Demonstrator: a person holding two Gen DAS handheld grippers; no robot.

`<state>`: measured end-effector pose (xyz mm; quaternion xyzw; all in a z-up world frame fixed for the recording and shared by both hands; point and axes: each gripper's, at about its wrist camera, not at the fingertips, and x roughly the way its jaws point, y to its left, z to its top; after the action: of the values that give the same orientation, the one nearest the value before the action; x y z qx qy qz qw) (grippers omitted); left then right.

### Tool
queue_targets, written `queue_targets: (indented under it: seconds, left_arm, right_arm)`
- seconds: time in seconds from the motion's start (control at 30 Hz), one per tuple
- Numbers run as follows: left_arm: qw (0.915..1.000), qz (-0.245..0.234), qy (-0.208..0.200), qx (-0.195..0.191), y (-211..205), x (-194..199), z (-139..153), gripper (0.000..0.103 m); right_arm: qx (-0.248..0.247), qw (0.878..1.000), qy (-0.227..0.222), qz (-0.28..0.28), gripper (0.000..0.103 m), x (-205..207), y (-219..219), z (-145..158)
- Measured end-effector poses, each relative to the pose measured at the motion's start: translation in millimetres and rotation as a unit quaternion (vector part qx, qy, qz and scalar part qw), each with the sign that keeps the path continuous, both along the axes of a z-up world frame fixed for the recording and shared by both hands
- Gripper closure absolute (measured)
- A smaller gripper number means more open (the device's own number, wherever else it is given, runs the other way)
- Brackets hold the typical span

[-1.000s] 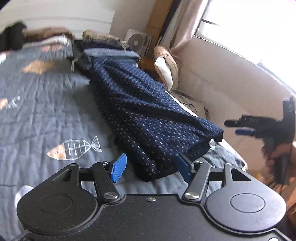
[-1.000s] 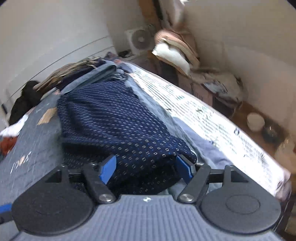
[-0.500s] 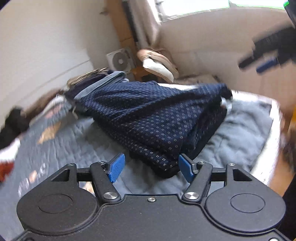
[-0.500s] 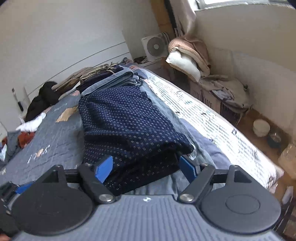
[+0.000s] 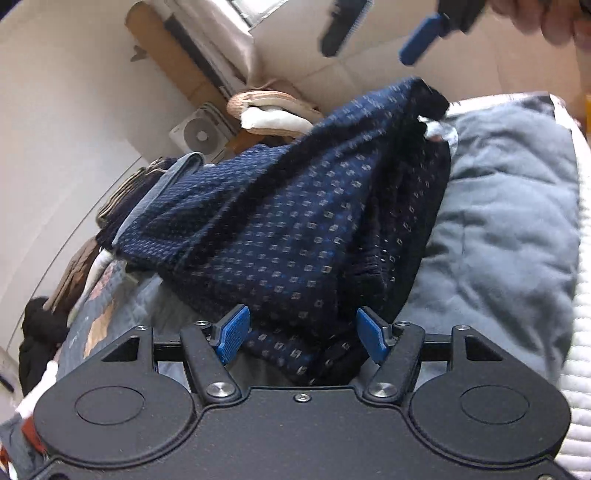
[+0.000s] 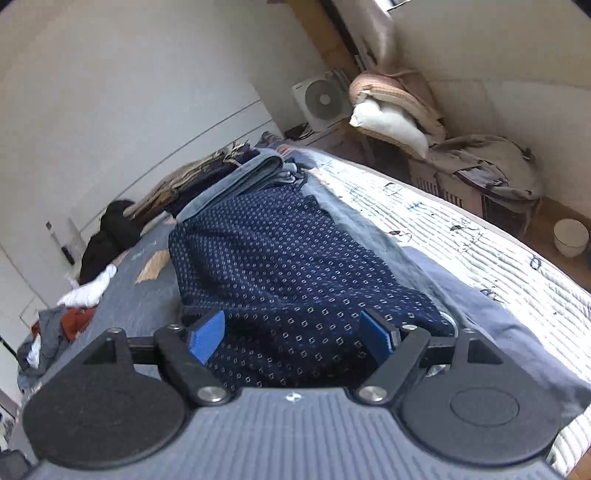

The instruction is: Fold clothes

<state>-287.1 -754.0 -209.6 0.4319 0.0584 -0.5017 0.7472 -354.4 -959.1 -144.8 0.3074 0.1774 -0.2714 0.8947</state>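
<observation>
A folded navy garment with small square dots [image 5: 303, 229] lies on the bed, also seen in the right wrist view [image 6: 280, 266]. My left gripper [image 5: 301, 334] is open, its blue pads on either side of the garment's near edge, not closed on it. My right gripper [image 6: 291, 334] is open at another edge of the same garment, with the cloth between its pads. The right gripper also shows at the top of the left wrist view [image 5: 384, 29], above the garment's far corner.
A stack of folded clothes [image 6: 229, 173] lies beyond the garment. A grey-blue quilt [image 5: 509, 229] covers the bed, with a white mattress edge [image 6: 480, 243] on the right. Loose clothes [image 6: 92, 280] lie at the left. A fan [image 6: 321, 99], pillows [image 6: 391, 110] and a bowl [image 6: 570, 236] stand past the bed.
Both grippers stayed open. The left camera has rolled and moved closer to the garment's edge. The right gripper has lifted and drawn back, showing more of the bed.
</observation>
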Motion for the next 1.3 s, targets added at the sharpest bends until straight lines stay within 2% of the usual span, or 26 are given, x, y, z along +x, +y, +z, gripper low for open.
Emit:
queue_targets:
  seconds: [0.07,0.13,0.23,0.33,0.37,0.43,0.57,0.6,0.67,0.73,0.93,1.03,1.2,1.27,1.3]
  left_arm:
    - [0.9999,0.002,-0.014,-0.006,-3,2,-2,0.057]
    - [0.9999,0.007,-0.004,-0.007,-2,5,3,0.081]
    - [0.9996,0.014,0.010,-0.022,4,7,18,0.083]
    - [0.9996,0.019,0.002,-0.022,1,7,22,0.079]
    - [0.9997,0.018,-0.004,-0.017,-2,7,20,0.079]
    - [0.9997,0.014,-0.020,-0.007,-10,2,12,0.068]
    - [0.9976,0.001,-0.069,0.004,-20,-9,-6,0.065]
    - [0.9969,-0.003,-0.079,0.005,-21,-10,-8,0.066]
    - [0.9956,-0.010,-0.092,0.010,-22,-11,-11,0.084]
    - [0.9959,-0.010,-0.090,0.010,-20,-8,-8,0.089]
    - [0.9973,-0.007,-0.073,0.006,12,-6,27,0.092]
    - [0.9978,-0.011,-0.062,0.020,22,-8,34,0.093]
    - [0.9983,-0.004,-0.044,0.039,20,-6,16,0.093]
    - [0.9979,-0.003,-0.055,0.035,17,-6,5,0.091]
    - [0.9973,-0.003,-0.069,0.026,16,-8,0,0.086]
  right_arm:
    - [-0.012,1.000,0.010,0.008,0.024,3,1,-1]
    - [-0.010,1.000,0.016,0.011,0.024,3,-2,-4]
    - [0.002,1.000,0.022,0.010,0.024,2,-9,-10]
    - [0.009,1.000,0.025,0.011,0.024,0,-14,-14]
    - [0.009,1.000,0.026,0.012,0.024,-1,-15,-15]
    - [0.009,1.000,0.023,0.015,0.024,-3,-16,-17]
    - [0.020,0.999,0.024,0.007,0.024,-5,-21,-24]
    - [0.022,0.999,0.024,0.007,0.024,-5,-22,-26]
    - [0.027,0.999,0.027,0.003,0.024,-5,-24,-28]
    - [0.028,0.999,0.026,-0.001,0.024,-6,-26,-30]
    - [0.034,0.999,0.035,-0.019,0.024,-11,-35,-32]
    - [0.028,0.998,0.050,-0.020,0.024,-9,-38,-34]
    - [0.007,0.995,0.093,-0.020,0.024,-1,-37,-44]
    - [-0.002,0.994,0.107,-0.021,0.024,2,-37,-46]
    - [-0.007,0.993,0.113,-0.022,0.024,4,-37,-47]
